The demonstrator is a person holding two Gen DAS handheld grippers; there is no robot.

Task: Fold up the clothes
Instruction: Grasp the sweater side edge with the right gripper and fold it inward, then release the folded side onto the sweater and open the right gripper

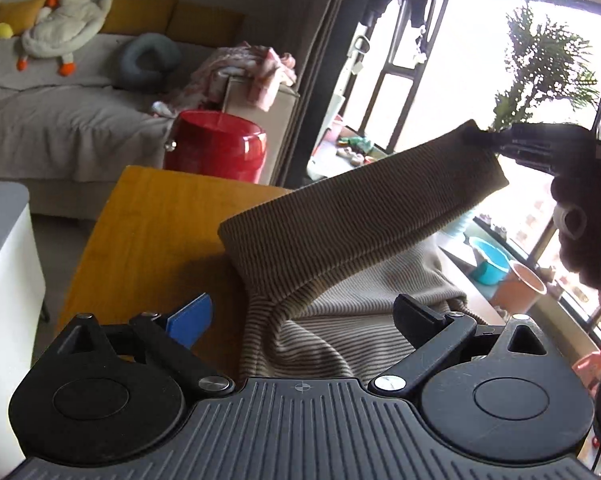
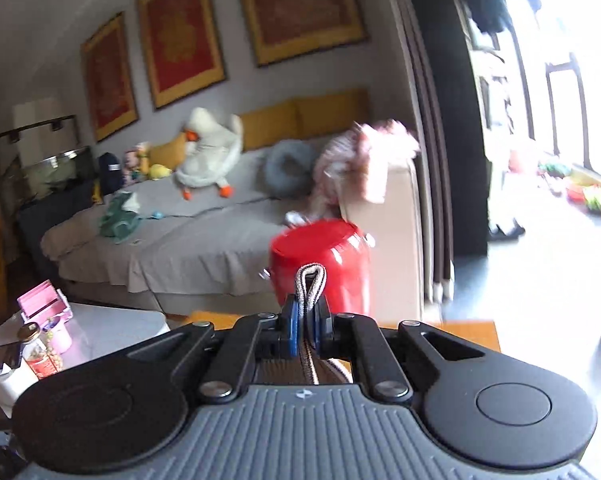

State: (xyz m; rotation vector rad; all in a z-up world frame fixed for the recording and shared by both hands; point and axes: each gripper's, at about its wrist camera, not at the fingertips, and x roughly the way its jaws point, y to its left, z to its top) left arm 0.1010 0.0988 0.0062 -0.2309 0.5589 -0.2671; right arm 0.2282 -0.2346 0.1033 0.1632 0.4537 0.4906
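Through the left wrist camera, the nearest thing I see is my left gripper [image 1: 300,316], its two black fingers spread wide with nothing between them; one blue pad [image 1: 191,320] shows on the left finger. Just beyond those fingers lies the brown-and-cream striped knit garment [image 1: 332,320], bunched on the yellow wooden table [image 1: 148,220]. One ribbed sleeve of it [image 1: 364,208] rises off the table up and to the right, stretched taut, and its cuff end is pinched by my right gripper [image 1: 486,138], which I see here from the side against the bright window. Left of the garment the table top is bare wood. Behind the table stands a glossy red cylindrical stool [image 1: 216,148], and beyond that a grey sofa [image 1: 60,120] carrying a white plush goose [image 1: 68,20] and a pink crumpled cloth [image 1: 252,68] on its armrest. A green potted plant [image 1: 548,56] stands at the window, right of the table.

Through the right wrist camera, the right gripper [image 2: 306,320] is closest, its blue pads pressed together on a fold of the striped knit; a small loop of the fabric [image 2: 311,284] pokes up past the fingertips. A strip of the yellow table [image 2: 468,334] shows just behind the gripper, the red stool [image 2: 324,256] behind that, then the sofa [image 2: 180,248] with the goose [image 2: 208,148]. Three red pictures in gold frames [image 2: 180,28] hang on the wall above the sofa.
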